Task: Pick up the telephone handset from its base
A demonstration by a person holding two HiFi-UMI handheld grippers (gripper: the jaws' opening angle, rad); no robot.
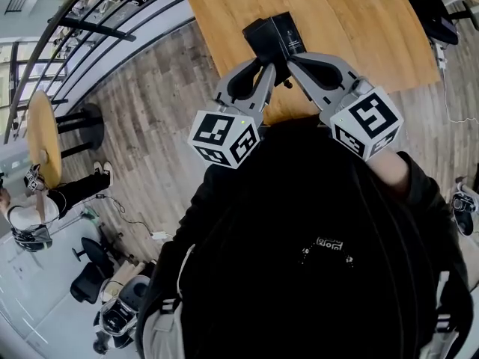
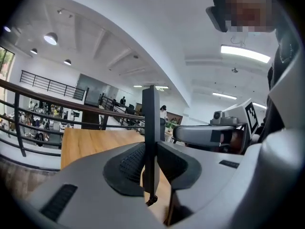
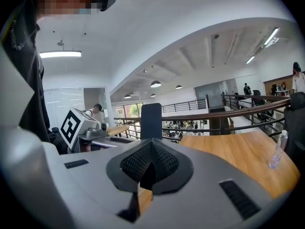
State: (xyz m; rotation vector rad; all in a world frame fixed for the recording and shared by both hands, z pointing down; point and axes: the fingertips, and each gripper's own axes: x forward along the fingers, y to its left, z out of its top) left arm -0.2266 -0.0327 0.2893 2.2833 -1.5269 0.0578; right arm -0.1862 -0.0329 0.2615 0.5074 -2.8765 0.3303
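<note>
My left gripper [image 1: 264, 67] and right gripper [image 1: 293, 63] both clamped the black handset [image 1: 274, 34] edge-on, clear above the wooden table [image 1: 352, 21] — two grips, likely for steadiness.

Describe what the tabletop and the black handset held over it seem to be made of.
Tabletop: wood or a wood-look laminate. It is warm orange-brown with fine grain lines running along it and has a low, even sheen.

Black handset: probably hard moulded plastic. It is uniformly black with smooth flat faces, rounded corners and faint soft highlights. Painted metal cannot be ruled out.
</note>
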